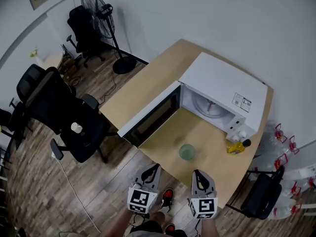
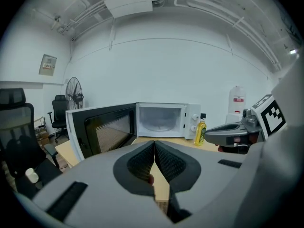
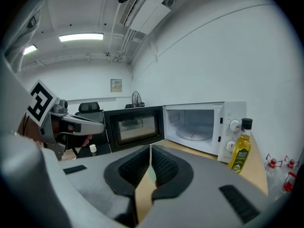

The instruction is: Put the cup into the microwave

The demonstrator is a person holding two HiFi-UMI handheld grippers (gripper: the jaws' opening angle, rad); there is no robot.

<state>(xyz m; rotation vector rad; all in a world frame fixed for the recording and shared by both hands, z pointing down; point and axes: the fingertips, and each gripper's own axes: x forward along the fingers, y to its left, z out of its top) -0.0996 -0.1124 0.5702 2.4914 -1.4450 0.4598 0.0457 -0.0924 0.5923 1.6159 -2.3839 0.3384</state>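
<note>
A pale green translucent cup (image 1: 187, 152) stands upright on the wooden table (image 1: 148, 83), in front of the white microwave (image 1: 224, 80). The microwave door (image 1: 150, 115) hangs wide open to the left, and the cavity with its glass turntable (image 1: 210, 105) holds nothing. Both grippers hover off the table's near edge, short of the cup. My left gripper (image 1: 154, 169) (image 2: 154, 148) is shut and holds nothing. My right gripper (image 1: 198, 175) (image 3: 150, 152) is shut and holds nothing too. In the right gripper view only a pale green sliver of the cup (image 3: 151, 174) shows past the jaws.
A yellow oil bottle (image 1: 238, 147) (image 3: 239, 148) stands by the microwave's control side. Black office chairs (image 1: 74, 117) and a standing fan (image 1: 101, 9) are on the floor to the left. Another chair (image 1: 261, 194) and water jugs (image 1: 289, 157) sit to the right.
</note>
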